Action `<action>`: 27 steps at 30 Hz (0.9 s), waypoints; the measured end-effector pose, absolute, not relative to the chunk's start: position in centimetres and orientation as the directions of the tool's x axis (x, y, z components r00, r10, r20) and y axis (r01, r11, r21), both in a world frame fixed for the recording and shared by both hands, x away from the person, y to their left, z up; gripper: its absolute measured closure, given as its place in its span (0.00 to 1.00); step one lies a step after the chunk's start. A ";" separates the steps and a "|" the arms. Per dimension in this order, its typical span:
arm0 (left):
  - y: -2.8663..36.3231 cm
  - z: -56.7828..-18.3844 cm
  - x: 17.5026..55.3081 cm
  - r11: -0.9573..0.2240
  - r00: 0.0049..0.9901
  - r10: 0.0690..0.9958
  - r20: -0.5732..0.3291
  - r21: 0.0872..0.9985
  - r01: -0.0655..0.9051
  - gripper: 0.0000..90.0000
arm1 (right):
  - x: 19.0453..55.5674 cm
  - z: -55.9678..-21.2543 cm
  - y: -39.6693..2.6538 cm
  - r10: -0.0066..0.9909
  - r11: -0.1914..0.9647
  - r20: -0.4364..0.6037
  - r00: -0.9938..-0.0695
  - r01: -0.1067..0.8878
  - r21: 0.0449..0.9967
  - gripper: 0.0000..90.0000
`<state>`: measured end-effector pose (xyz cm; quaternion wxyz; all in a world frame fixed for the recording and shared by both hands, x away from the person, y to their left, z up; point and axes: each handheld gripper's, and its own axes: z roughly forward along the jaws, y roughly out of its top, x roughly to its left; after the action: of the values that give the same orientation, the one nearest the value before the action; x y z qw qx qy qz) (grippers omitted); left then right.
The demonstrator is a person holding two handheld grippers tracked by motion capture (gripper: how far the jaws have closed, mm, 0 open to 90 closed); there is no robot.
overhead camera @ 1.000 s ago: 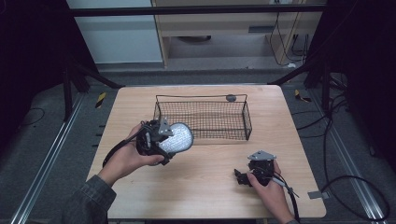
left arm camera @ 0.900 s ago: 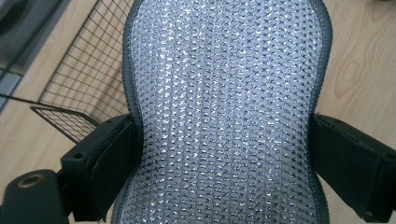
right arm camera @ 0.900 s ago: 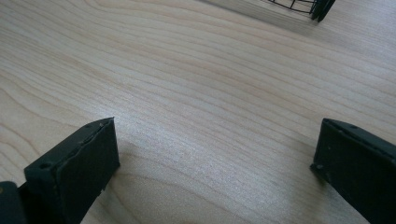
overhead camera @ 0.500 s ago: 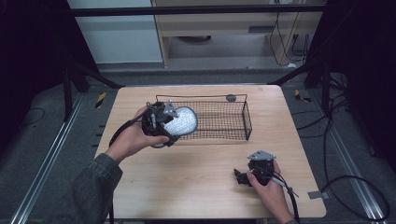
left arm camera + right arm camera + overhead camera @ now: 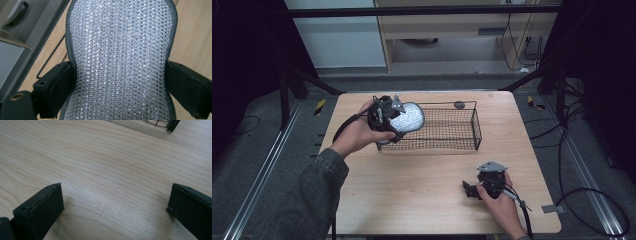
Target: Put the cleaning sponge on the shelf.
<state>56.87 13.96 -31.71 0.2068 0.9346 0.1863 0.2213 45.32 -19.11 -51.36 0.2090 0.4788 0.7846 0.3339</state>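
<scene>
My left gripper (image 5: 398, 121) is shut on a silvery mesh pad with a dark grey rim (image 5: 408, 117), held in the air over the left end of the black wire basket (image 5: 462, 131). In the left gripper view the mesh pad (image 5: 120, 57) fills the gap between the two black jaws, which press on its sides. My right gripper (image 5: 470, 189) rests low on the table near the front right, open; its jaws stand wide apart over bare wood (image 5: 112, 195) with nothing between them.
The wooden table (image 5: 412, 200) carries the wire basket along its far half. A small dark round object (image 5: 459, 105) lies beyond the basket's far rim. A corner of the basket (image 5: 165, 123) shows at the top of the right gripper view.
My left gripper has carried the mesh pad up and away, from the table's left middle to above the basket's left end. The right gripper has stayed put.
</scene>
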 end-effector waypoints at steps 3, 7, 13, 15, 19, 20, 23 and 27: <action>13.3 -32.3 57.5 -0.865 0.832 0.422 0.359 0.435 0.251 0.10 | 45.3 -51.4 -19.2 0.890 0.323 -0.012 -0.456 0.610 0.724 0.00; 12.4 -33.0 58.2 -0.887 0.839 0.388 0.382 0.403 0.227 0.10 | 45.2 -51.3 -19.1 0.892 0.314 -0.001 -0.452 0.617 0.722 0.00; 11.5 -33.0 59.3 -0.896 0.842 0.357 0.404 0.402 0.187 0.10 | 45.0 -51.4 -19.2 0.891 0.315 -0.003 -0.454 0.615 0.723 0.00; 11.3 -32.8 59.6 -0.897 0.846 0.349 0.403 0.405 0.177 0.10 | 45.0 -51.4 -19.2 0.890 0.316 -0.003 -0.455 0.614 0.723 0.00; 11.2 -32.8 60.1 -0.900 0.844 0.340 0.415 0.403 0.165 0.10 | 45.0 -51.4 -19.2 0.889 0.318 -0.003 -0.458 0.613 0.723 0.00; 11.3 -32.8 60.2 -0.901 0.844 0.341 0.414 0.399 0.169 0.10 | 45.0 -51.4 -19.2 0.889 0.318 -0.002 -0.458 0.613 0.723 0.00; 11.3 -32.9 60.3 -0.906 0.839 0.338 0.427 0.390 0.166 0.10 | 45.0 -51.3 -19.3 0.888 0.320 -0.003 -0.460 0.613 0.723 0.00; 11.3 -32.9 60.4 -0.909 0.836 0.329 0.439 0.387 0.155 0.10 | 45.1 -51.3 -19.5 0.887 0.320 -0.002 -0.461 0.613 0.723 0.00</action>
<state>60.43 11.30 -32.88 0.1701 0.9428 0.1285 0.2563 45.10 -19.52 -51.35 0.2048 0.4771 0.7862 0.3352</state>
